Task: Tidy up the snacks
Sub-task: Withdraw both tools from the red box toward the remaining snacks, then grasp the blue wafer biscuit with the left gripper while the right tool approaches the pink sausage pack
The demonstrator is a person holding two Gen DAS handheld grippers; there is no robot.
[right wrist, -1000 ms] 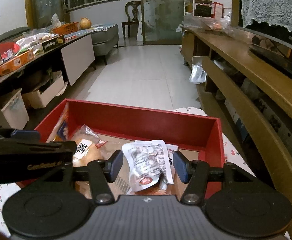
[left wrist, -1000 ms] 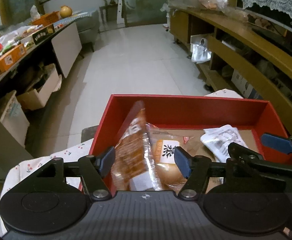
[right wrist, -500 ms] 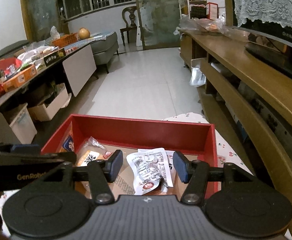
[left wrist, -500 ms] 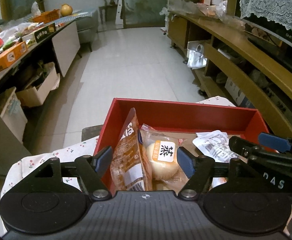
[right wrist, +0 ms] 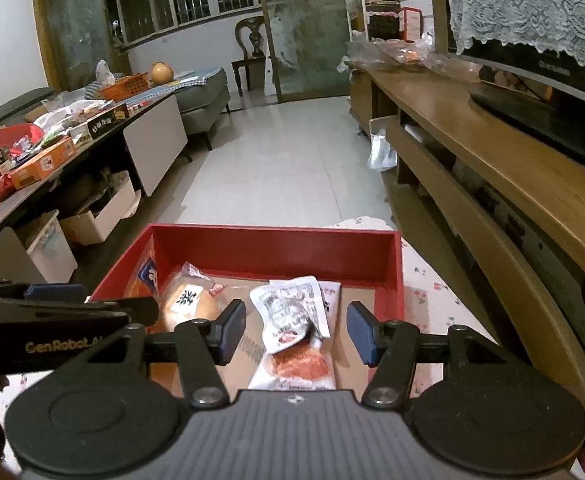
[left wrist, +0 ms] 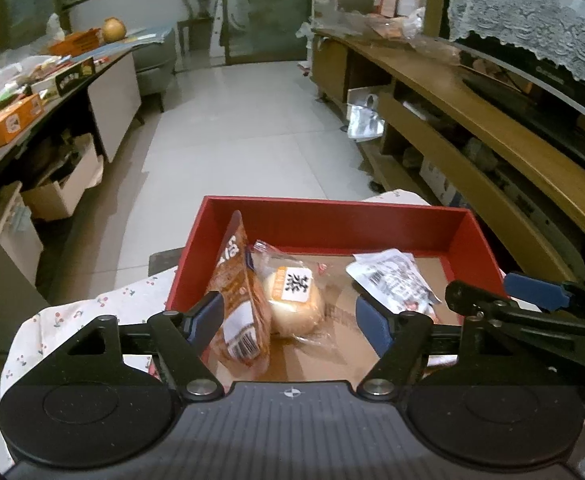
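A red box sits on a cherry-print cloth. Inside it an orange snack bag leans against the left wall, a wrapped bun lies beside it, and a white packet lies at the right over a red-and-white packet. My left gripper is open and empty, above the box's near left part. My right gripper is open and empty, above the white packets.
The cherry-print cloth covers a small table. A cluttered counter runs along the left. A wooden TV cabinet runs along the right. White tiled floor lies beyond the box. Cardboard boxes stand under the counter.
Both grippers have pulled back and up from the box, so more of the room shows. The snacks stay in the box. Both grippers stay open.
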